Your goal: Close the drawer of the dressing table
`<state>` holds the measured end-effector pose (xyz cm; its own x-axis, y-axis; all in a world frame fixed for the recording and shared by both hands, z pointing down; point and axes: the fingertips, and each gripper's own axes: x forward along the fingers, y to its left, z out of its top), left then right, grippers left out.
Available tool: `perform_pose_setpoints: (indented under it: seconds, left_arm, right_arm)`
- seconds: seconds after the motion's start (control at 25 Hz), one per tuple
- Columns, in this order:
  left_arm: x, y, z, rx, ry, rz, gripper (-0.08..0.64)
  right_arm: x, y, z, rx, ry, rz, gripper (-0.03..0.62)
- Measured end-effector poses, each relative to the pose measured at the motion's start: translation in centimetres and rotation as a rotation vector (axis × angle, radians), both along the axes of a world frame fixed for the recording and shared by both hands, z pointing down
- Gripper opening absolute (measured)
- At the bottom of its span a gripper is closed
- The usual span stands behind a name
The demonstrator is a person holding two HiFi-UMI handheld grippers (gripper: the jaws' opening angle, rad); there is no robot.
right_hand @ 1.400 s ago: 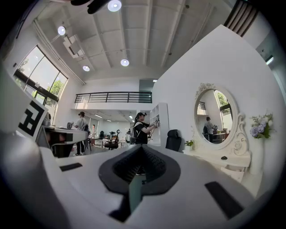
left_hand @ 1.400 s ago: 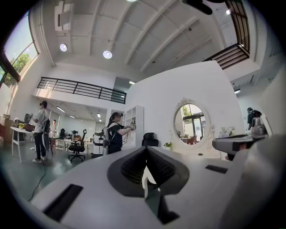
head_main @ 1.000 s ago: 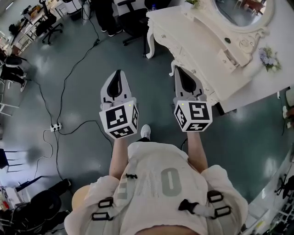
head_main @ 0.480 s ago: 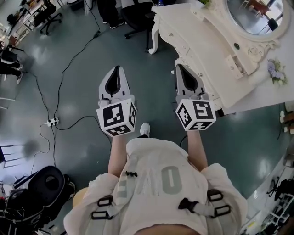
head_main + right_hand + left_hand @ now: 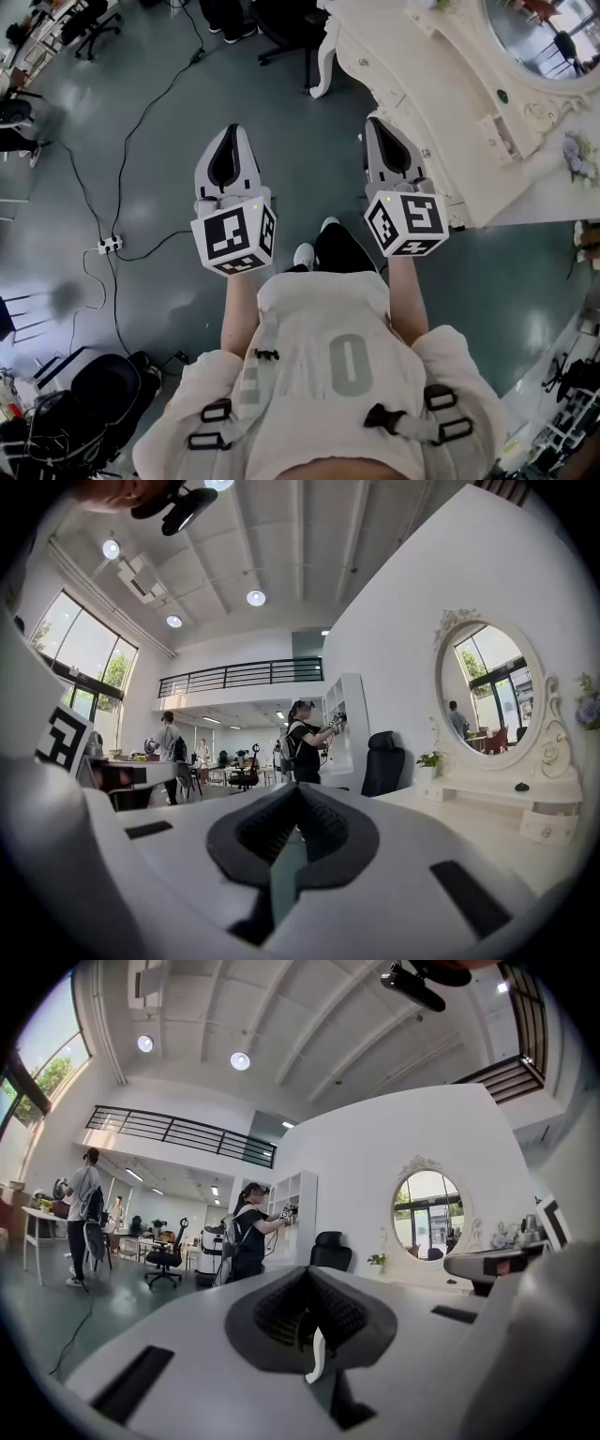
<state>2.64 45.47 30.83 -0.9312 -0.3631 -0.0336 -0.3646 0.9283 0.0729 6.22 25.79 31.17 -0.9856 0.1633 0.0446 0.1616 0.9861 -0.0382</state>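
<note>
Grey floor spreads below both clenched, empty claws: left claw well apart from the dressing table, right claw just beside its front, small drawer ahead-right

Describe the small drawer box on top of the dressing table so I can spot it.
Find the white dressing table at the head view's upper right, then its oval mirror. Just in front of the mirror's carved frame, on the tabletop, sits a small white drawer box. Unlike the wide knobbed front drawers, it stands on top.
</note>
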Motion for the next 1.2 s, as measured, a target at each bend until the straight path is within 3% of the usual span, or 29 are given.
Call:
perform_pose_setpoints:
  seconds: [0.48,0.72,0.96,1.2]
  left_arm:
    - [-7.4,-2.8,1.5,-0.003,0.019,0.019,0.020]
    - [-13.2,-5.8,1.8,-0.021,0.036,0.024,0.020]
    - [-19.1,-12.3,0.8,-0.026,0.026,0.082,0.020]
    - [-24.6,-23.1,-1.3,-0.038,-0.018,0.202,0.020]
  right_arm:
    - [-7.9,-2.9,1.8,0.013,0.009,0.001,0.009]
    - [-13.4,-5.6,2.3,-0.014,0.027,-0.001,0.009]
    - [-18.9,-11.3,1.3,-0.039,0.015,0.046,0.009]
    - [-23.5,-19.6,0.1,-0.055,0.002,0.130,0.009]
